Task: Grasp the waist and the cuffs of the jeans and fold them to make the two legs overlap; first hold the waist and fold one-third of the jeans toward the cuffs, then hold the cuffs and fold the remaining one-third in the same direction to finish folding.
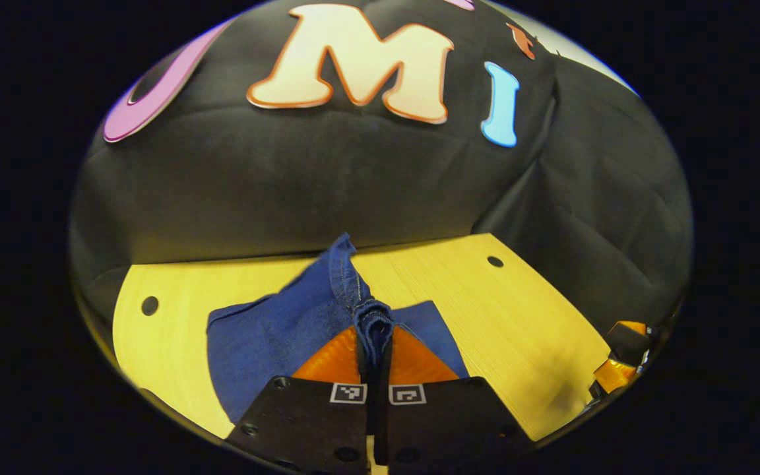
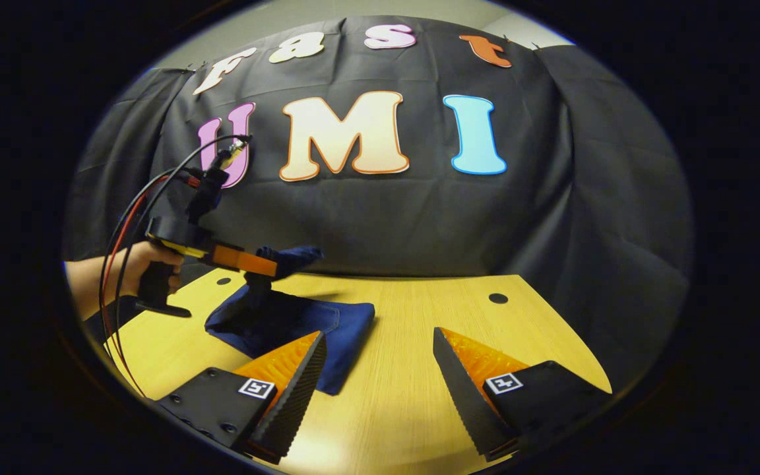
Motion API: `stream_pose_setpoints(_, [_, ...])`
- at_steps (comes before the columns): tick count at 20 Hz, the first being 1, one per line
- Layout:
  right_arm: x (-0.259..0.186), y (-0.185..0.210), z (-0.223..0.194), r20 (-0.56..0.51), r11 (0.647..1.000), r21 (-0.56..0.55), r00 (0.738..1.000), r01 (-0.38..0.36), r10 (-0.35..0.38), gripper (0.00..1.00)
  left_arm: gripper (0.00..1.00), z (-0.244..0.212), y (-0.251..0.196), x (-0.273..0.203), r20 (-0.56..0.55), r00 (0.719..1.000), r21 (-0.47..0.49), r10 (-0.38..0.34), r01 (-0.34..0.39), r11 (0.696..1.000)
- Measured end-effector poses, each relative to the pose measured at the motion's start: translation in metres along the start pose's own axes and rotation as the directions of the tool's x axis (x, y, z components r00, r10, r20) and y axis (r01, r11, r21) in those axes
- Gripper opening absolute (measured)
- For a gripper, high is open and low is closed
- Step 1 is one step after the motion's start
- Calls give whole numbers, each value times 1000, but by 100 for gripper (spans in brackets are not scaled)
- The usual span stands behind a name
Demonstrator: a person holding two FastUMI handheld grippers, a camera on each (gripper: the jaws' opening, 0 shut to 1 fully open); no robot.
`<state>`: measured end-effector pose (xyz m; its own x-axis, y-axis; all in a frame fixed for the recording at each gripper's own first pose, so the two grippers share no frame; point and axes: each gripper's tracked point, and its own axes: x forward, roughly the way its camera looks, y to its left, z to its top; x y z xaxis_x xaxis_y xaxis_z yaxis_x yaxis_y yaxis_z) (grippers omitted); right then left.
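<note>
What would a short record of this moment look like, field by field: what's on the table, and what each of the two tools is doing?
surface: wooden table with small round holes
item: blue jeans, partly folded, lying on the table
left gripper: jaws closed on a bunched edge of the jeans, lifting it above the table
right gripper: jaws wide apart, holding nothing, above bare table beside the jeans
person: a hand holds the left gripper's handle, with cables trailing from it
stage: a fold appears under way, not finished
</note>
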<state>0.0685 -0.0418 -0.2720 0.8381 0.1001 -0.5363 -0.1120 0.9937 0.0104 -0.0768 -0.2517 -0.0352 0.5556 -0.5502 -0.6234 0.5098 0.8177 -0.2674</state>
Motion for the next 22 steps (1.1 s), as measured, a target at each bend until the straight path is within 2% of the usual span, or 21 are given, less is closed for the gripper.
stream_pose_setpoints(5, [-6, -17, -6, -5, 1000, 6, 1000, 5, -5, 99, 0, -50, -11, 34, -41, 997, 25, 58, -57, 998])
stream_pose_setpoints(6, [-7, -18, -6, -4, 1000, 7, 1000, 2, -2, 100, 0, -55, -16, 40, -29, 999, 11, 45, -44, 999])
stream_pose_setpoints(7, [-7, -19, -5, -1, 1000, 6, 1000, -5, 5, 100, 6, -57, -23, 42, -14, 999, -10, 30, -30, 1000])
stream_pose_setpoints(8, [-6, -18, -2, 5, 1000, 6, 1000, -16, 16, 100, 29, -59, -30, 38, 3, 1000, -35, 21, -20, 999])
stream_pose_setpoints(11, [-3, -9, 16, 53, 997, 20, 996, -75, 74, 100, 100, -32, -33, -2, 144, 984, -24, 100, -98, 995])
stream_pose_setpoints(13, [-4, 2, 36, 90, 990, 50, 988, -130, 125, 100, 96, -1, -33, -54, 262, 946, 4, 191, -199, 980])
stream_pose_setpoints(14, [-9, 8, 52, 122, 986, 71, 982, -151, 142, 100, 96, 17, -32, -83, 327, 914, 13, 238, -257, 966])
stream_pose_setpoints(18, [-40, 33, 118, 291, 976, 98, 944, -192, 156, 98, 94, 55, -45, -196, 515, 800, 39, 309, -382, 923])
stream_pose_setpoints(20, [-66, 53, 143, 351, 970, 86, 919, -225, 182, 98, 94, 62, -45, -237, 573, 750, 26, 329, -419, 908])
stream_pose_setpoints(21, [-78, 62, 153, 372, 968, 76, 908, -238, 194, 98, 91, 59, -47, -258, 586, 738, 11, 335, -421, 907])
stream_pose_setpoints(22, [-91, 67, 161, 399, 969, 66, 897, -236, 191, 98, 96, 57, -50, -275, 595, 731, -3, 335, -414, 910])
